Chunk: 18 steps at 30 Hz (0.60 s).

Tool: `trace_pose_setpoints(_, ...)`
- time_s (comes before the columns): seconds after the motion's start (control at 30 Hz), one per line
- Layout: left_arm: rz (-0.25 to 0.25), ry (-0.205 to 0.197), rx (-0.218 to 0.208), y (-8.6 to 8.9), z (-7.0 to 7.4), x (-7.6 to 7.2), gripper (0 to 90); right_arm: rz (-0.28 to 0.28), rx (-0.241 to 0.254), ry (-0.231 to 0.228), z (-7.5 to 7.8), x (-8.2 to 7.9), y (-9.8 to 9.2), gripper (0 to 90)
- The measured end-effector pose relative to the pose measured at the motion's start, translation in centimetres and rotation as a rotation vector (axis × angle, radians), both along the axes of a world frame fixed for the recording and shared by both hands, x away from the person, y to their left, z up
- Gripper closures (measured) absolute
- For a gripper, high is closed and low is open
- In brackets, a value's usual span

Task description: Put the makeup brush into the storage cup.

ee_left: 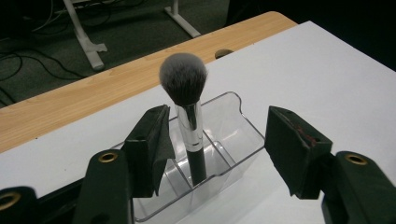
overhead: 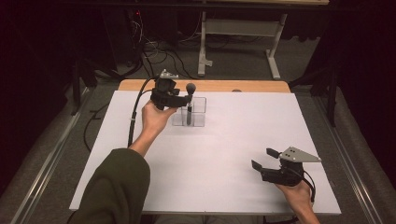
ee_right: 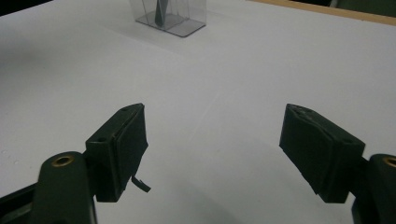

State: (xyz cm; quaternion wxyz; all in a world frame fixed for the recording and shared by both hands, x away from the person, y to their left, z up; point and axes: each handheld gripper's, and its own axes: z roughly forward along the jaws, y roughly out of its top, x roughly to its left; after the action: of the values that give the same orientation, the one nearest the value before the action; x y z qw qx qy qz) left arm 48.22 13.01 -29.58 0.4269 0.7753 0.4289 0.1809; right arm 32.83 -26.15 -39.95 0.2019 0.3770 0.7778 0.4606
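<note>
Left claw [ee_left: 219, 154] wide open around an upright brush [ee_left: 187, 109], not gripping it.

The brush stands on end in a clear organiser [ee_left: 233, 140], its long axis vertical, between the jaws and hard by the near-left one, well apart from the other; whether that pad touches the handle I cannot tell. Dark fluffy head, silver ferrule, black handle. The right claw [overhead: 267, 158], also wide open and empty, sits far off, so the left hand is much the nearer.
</note>
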Motion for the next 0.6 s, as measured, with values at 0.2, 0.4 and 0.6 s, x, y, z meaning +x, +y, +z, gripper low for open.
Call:
trace_pose_setpoints(0.2,-0.011,-0.014,0.007,0.2,0.2,-0.6,40.2,-0.002,0.003,-0.003,0.0,0.0,-0.1,24.7)
trace_pose_setpoints(0.4,-0.016,-0.017,-0.017,0.7,0.2,-1.1,40.3,-0.004,0.0,-0.002,0.0,-0.1,0.0,24.7)
trace_pose_setpoints(0.6,-0.03,-0.025,-0.023,0.8,0.1,-1.5,39.8,-0.006,0.002,-0.004,0.1,-0.1,0.0,24.7)
